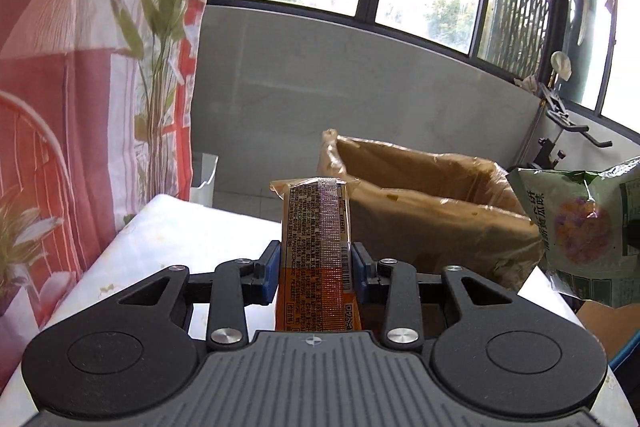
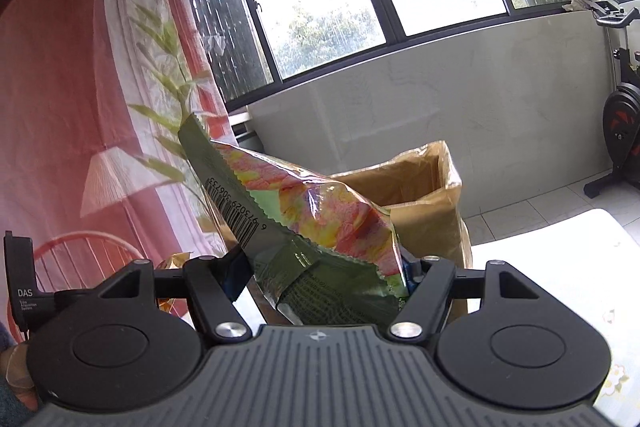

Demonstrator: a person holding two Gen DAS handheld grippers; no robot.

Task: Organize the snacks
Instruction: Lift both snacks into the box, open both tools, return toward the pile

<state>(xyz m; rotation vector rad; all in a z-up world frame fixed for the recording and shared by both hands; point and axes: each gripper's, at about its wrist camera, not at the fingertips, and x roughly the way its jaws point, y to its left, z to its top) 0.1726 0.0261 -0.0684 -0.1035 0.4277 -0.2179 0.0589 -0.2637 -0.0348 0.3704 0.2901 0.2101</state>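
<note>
The orange snack pack stands upright between the fingers of the left gripper, whose blue pads press on both its sides at mid-height; it is held clear above the white surface. The green snack bag is caught in the right gripper, its crinkled body pinched between fingers set fairly wide, its serrated top edge slanting up to the left. In the left wrist view that same bag hangs at the far right, just beside the open brown cardboard box, which sits on the surface beyond both grippers and is lined with clear plastic.

Both snacks seem picked up and in carriage, so the step in hand is judged to be the move toward the box. What follows probably calls for bringing each pack over the box's open top, near its rim, and letting go one at a time so the two do not collide. The bag's loose foil could snag on the plastic lining.

A pink printed curtain hangs at the left.
</note>
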